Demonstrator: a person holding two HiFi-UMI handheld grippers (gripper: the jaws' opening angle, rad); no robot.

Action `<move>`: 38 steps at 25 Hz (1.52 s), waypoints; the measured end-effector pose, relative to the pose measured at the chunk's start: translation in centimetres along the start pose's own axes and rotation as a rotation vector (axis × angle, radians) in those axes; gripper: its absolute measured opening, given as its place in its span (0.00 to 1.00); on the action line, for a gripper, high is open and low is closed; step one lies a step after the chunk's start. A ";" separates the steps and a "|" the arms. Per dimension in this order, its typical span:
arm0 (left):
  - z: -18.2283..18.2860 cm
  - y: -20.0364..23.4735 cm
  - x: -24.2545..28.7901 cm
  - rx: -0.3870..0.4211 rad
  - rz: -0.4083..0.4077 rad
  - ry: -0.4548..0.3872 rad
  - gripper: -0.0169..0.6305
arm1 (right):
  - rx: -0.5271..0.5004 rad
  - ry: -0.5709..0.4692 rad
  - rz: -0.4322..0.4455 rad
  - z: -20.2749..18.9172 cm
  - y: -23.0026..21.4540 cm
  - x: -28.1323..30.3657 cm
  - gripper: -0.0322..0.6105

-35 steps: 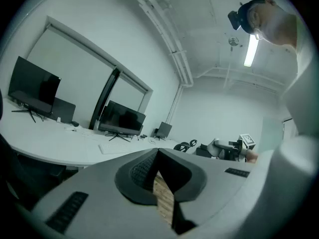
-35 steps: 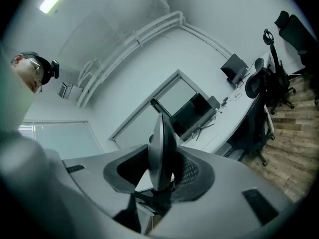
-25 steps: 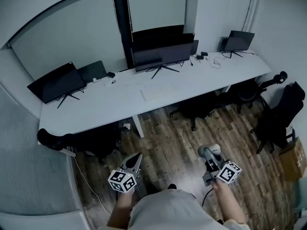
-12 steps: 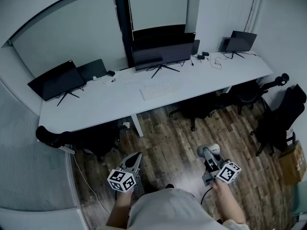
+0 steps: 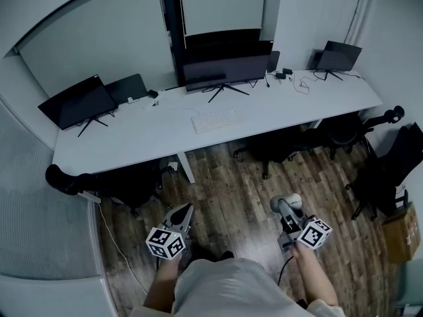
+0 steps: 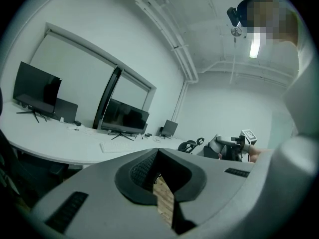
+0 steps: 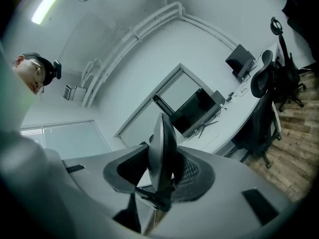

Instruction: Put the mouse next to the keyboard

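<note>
Between the pinching jaws of the right gripper (image 7: 162, 158), the mouse (image 7: 160, 136), far from the keyboard (image 5: 213, 119); left gripper (image 6: 158, 156) closed, empty.

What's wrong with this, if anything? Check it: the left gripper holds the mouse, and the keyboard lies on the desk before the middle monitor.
The side is wrong. The right gripper holds the mouse, clamped edge-on in the right gripper view; the left gripper is shut on nothing. The keyboard does lie on the desk before the middle monitor.
</note>
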State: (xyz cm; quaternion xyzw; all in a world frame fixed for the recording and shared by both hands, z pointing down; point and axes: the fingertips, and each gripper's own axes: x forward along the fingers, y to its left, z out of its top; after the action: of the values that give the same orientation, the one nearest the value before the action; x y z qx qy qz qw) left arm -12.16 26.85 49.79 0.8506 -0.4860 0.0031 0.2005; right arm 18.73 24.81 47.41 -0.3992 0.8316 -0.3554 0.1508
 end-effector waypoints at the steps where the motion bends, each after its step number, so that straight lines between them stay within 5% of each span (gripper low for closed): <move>1: 0.0 0.0 0.3 -0.001 0.001 0.001 0.05 | 0.007 -0.001 0.002 0.2 -0.2 0.2 0.29; 11: 0.5 1.9 4.0 -0.012 -0.018 0.021 0.05 | 0.028 0.005 -0.021 1.2 -2.5 2.9 0.29; 38: 7.1 16.1 19.8 0.064 -0.203 0.119 0.05 | 0.048 -0.134 -0.146 5.5 -6.5 19.9 0.29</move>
State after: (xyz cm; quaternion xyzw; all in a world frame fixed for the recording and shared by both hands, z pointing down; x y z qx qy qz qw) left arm -16.37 0.88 52.62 0.8998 -0.3841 0.0488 0.2012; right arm 12.68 4.08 48.81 -0.4778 0.7796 -0.3579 0.1894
